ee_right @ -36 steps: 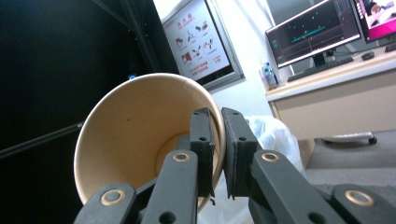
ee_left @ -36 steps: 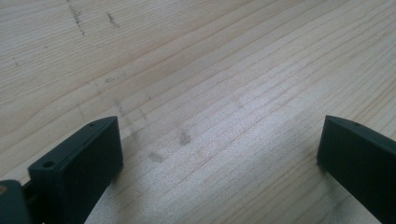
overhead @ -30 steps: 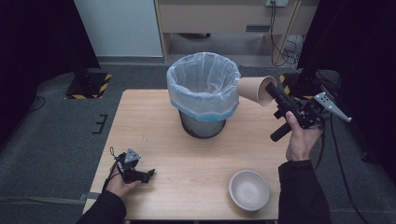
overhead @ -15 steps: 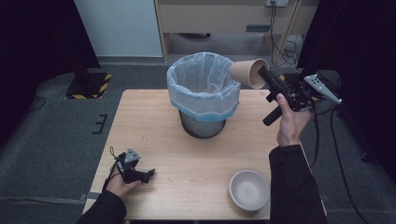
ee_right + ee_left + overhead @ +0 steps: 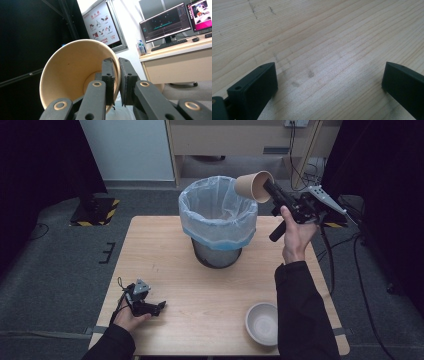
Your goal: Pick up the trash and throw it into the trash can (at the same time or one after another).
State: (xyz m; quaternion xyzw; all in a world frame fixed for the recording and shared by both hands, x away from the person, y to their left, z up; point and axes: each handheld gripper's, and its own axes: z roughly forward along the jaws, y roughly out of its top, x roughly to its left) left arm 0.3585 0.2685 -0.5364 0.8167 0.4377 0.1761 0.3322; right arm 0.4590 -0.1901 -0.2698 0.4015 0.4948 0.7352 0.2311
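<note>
Paper cup (image 5: 253,186) rim is pinched by the closed right hand-held gripper (image 5: 270,190) above the bin (image 5: 218,215).

High overview; two close jaw-level cameras

A mesh waste bin lined with a pale plastic bag (image 5: 218,222) stands at the back middle of the light wooden counter (image 5: 170,260). A tan paper cup (image 5: 254,186) hangs over the bin's right rim, pinched by the right claw (image 5: 267,187). A small grey bowl (image 5: 262,322) sits at the front right; the left claw (image 5: 159,306) rests front left.
</note>
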